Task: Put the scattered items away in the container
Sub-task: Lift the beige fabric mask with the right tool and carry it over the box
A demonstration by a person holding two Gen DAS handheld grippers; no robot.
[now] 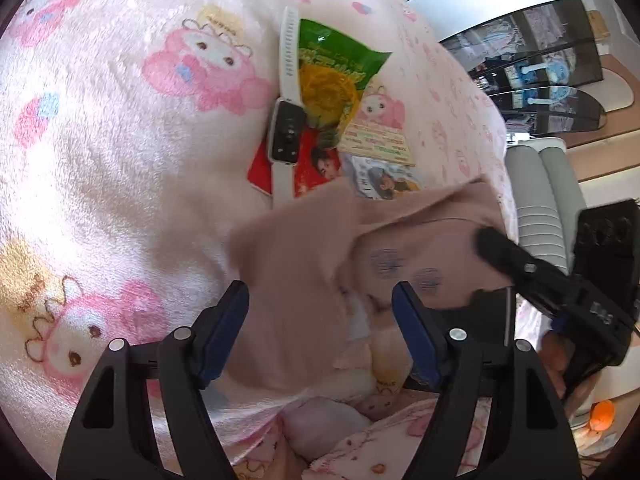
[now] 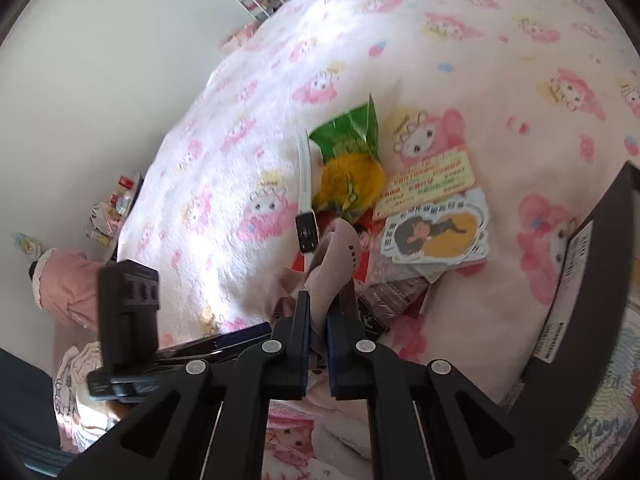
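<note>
Mid-pickup, by the look of it. Right gripper (image 2: 318,316), lower centre of the right wrist view, clenched on a beige sock (image 2: 334,254), fabric bunched between the blue pads and drooping over the pile behind. Left gripper (image 1: 320,328), lower centre of the left wrist view, spread wide and grasping nothing, though the same sock (image 1: 304,272) hangs between and ahead of its fingers without either pad pressing on it.

Remaining scatter lying on the pink cartoon-print blanket (image 2: 440,40), centre of the frame: a white smartwatch (image 2: 306,216) stretched along the left side of a green and yellow snack packet (image 2: 348,160), a red packet (image 1: 316,168) under the watch, a yellow printed card (image 2: 430,182) and a cartoon sticker card (image 2: 438,226) just to the right, overlapping one another. None of these yet moved, judging from how they lie.

Container probably the dark box (image 2: 592,264) at the right edge of the right wrist view (only one wall and a barcode label visible, so not certain).

Next move likely to call for: lifting the sock clear of the watch strap beneath it, carrying it rightward over the box wall, letting go inside. Risk: limp cloth snagging the watch or dragging a card along. Left gripper free for the watch meanwhile.
</note>
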